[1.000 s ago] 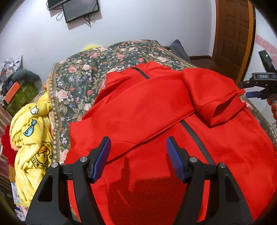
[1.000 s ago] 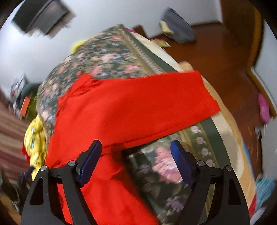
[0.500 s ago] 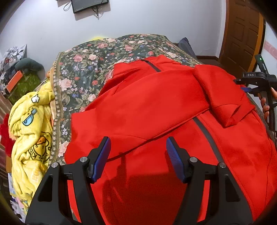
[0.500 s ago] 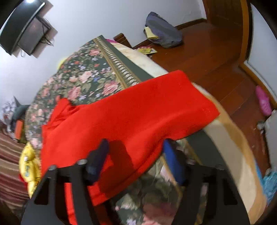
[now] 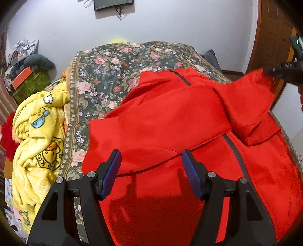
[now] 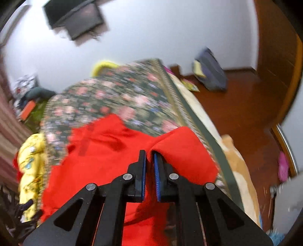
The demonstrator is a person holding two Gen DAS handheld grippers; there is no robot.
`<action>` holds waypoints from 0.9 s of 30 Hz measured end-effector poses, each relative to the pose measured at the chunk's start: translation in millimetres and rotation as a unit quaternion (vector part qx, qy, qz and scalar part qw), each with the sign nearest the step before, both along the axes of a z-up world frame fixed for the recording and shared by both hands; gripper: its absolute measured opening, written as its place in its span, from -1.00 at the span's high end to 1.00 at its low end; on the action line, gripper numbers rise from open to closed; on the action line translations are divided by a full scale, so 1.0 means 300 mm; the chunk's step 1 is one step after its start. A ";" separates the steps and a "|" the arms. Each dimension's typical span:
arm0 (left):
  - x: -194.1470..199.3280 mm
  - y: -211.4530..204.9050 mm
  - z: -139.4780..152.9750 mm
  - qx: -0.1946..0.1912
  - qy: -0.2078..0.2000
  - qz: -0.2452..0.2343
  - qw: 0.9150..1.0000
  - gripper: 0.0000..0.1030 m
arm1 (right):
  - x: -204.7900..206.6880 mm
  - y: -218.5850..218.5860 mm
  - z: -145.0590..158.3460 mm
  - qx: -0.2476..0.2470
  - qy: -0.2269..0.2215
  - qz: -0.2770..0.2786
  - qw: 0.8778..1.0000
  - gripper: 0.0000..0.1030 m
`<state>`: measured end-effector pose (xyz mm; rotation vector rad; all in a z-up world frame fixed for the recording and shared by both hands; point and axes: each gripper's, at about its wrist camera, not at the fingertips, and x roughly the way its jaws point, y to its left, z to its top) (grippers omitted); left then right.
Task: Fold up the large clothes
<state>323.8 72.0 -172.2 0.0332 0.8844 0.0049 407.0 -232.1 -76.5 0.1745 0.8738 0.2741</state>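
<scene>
Red fleece jacket (image 5: 170, 121) spread on a floral bed (image 5: 113, 64): soft, limp, bulky, likely best held at cuffs or hem. Right gripper (image 6: 149, 166) pinches a lifted sleeve (image 6: 181, 151); left gripper (image 5: 151, 170) hovers spread. Yellow blanket (image 5: 36, 136) alongside; wooden floor (image 6: 236, 106).

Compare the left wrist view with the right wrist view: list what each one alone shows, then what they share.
Left wrist only: the open left gripper above the red jacket, and the jacket's dark zipper.

Right wrist only: the right gripper shut on the jacket's sleeve, the wooden floor and the grey bag lying on it.

Both: the floral bedspread, yellow blanket and wall-mounted screen.
</scene>
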 end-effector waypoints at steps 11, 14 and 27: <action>-0.099 0.119 0.084 -0.009 -0.030 0.020 0.999 -0.27 | -0.129 0.483 0.122 0.037 -0.018 0.166 0.985 0.86; -0.131 0.171 0.096 -0.011 -0.034 0.032 0.999 -0.27 | -0.182 0.655 0.045 0.015 0.002 0.218 0.976 0.86; -0.235 0.351 0.012 -0.027 0.011 0.081 0.996 -0.27 | -0.315 0.938 -0.310 -0.082 0.126 0.291 0.945 0.85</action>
